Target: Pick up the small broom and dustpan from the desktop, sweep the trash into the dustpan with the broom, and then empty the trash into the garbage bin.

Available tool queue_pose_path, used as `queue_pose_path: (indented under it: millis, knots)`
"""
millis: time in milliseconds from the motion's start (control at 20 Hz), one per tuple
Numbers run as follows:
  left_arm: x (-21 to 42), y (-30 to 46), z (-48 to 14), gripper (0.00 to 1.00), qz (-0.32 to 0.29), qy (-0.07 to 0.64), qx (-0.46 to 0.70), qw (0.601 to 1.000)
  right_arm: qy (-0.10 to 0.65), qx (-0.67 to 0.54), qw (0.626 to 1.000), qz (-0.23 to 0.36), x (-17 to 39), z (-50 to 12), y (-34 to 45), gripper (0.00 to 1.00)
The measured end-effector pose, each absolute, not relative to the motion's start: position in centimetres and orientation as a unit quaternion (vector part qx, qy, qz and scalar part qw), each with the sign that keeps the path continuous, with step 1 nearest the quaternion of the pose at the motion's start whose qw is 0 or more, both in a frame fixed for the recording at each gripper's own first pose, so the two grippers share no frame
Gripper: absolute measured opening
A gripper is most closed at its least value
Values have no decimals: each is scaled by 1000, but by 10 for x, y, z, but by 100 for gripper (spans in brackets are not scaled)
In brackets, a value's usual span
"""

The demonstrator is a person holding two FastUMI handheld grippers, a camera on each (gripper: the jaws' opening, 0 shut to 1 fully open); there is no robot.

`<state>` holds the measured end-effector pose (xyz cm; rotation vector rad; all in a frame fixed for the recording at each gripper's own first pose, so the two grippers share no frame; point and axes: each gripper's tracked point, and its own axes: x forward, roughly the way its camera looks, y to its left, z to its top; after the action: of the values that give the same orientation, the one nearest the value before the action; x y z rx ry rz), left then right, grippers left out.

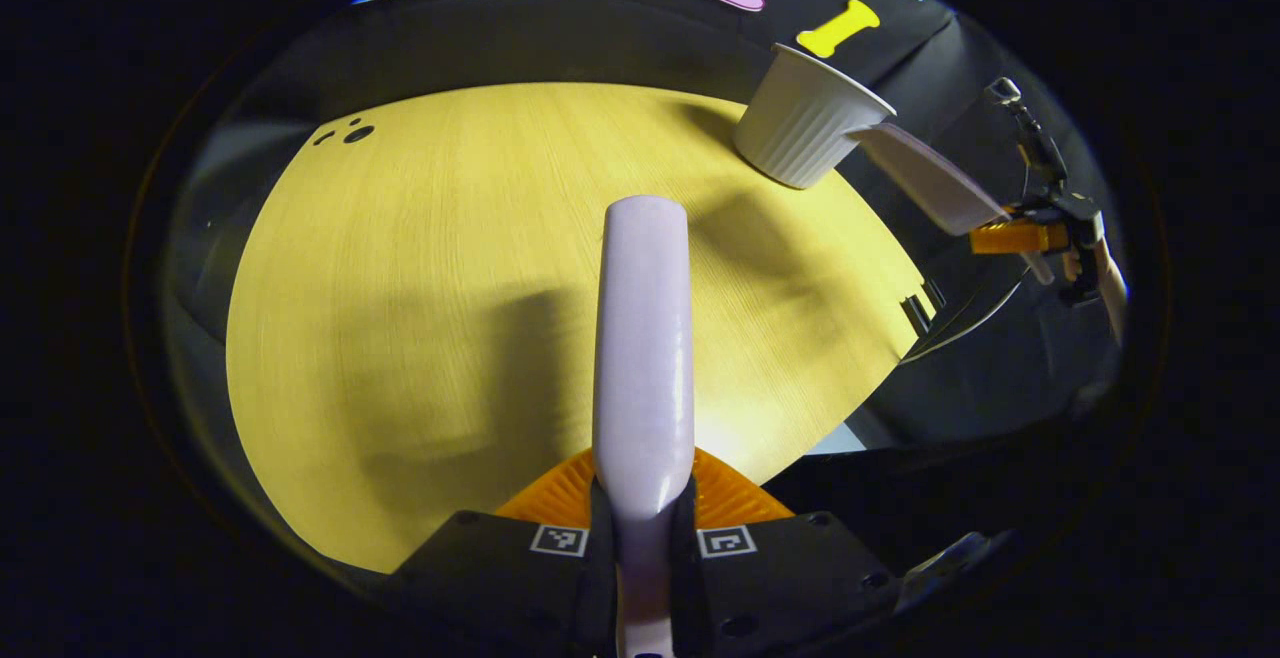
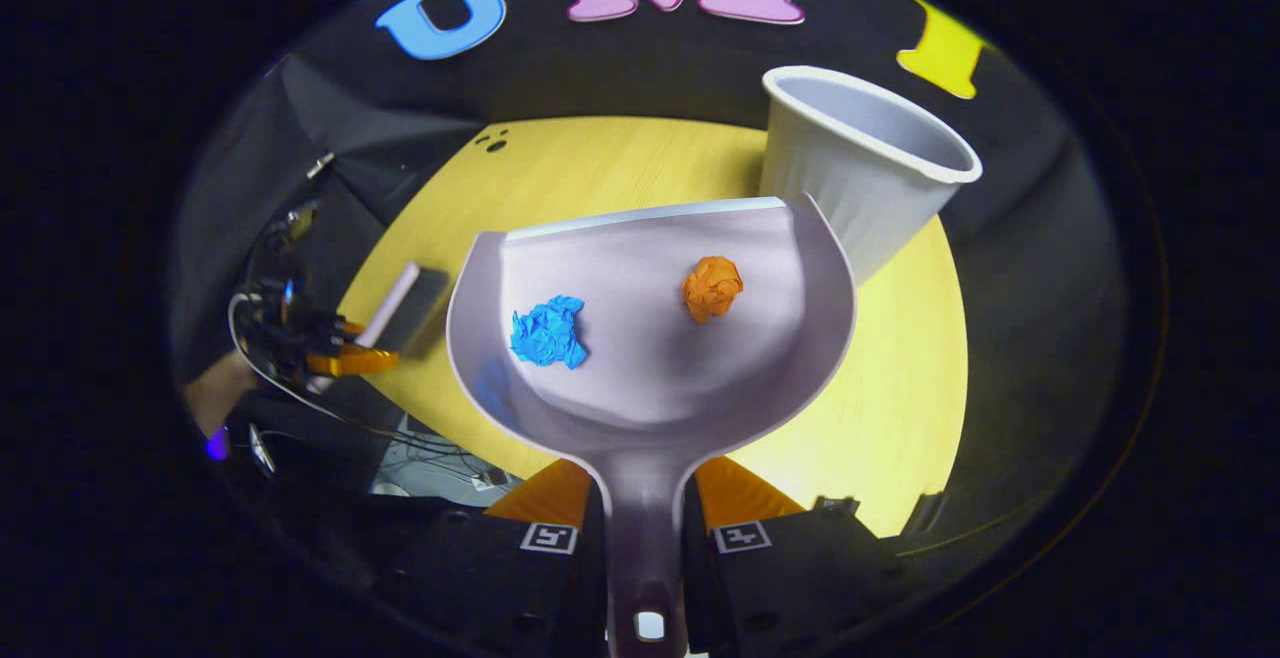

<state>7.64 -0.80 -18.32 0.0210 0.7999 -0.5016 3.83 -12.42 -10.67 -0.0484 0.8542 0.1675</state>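
Observation:
My left gripper (image 1: 643, 498) is shut on the white broom (image 1: 643, 338), which points forward over the yellow table (image 1: 400, 338). In the right gripper view that broom (image 2: 405, 306) shows dark bristles, held low over the table's left edge by the left gripper (image 2: 335, 358). My right gripper (image 2: 645, 503) is shut on the handle of the white dustpan (image 2: 650, 378), held level above the table. A blue paper ball (image 2: 548, 332) and an orange paper ball (image 2: 712, 287) lie in it. The white ribbed bin (image 2: 860, 173) stands just beyond the pan's right corner. From the left gripper view, the dustpan (image 1: 930, 183) touches or nearly touches the bin (image 1: 805, 123).
The table's right edge (image 1: 900, 338) falls off to dark floor. Small dark holes (image 1: 350, 133) mark the far left of the tabletop. Cables and a power strip (image 2: 440, 453) lie below the table's near left edge. A hand (image 1: 1105, 273) holds the right gripper (image 1: 1015, 236).

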Motion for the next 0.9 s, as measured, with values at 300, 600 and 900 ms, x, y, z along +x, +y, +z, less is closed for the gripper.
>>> queue_pose_path:
  millis: [300, 600, 900]
  knots:
    - [57, -5, -204, 25, -229, 387, -53, 891, 380, -3, 923, 51, 40, -32, -158, 34]
    - [44, 32, -215, 24, -183, 398, -60, 897, 342, 18, 940, 4, 104, 15, -213, 35]
    - [36, 66, -206, 25, -136, 397, -92, 903, 325, 37, 944, -47, 179, 26, -269, 34]
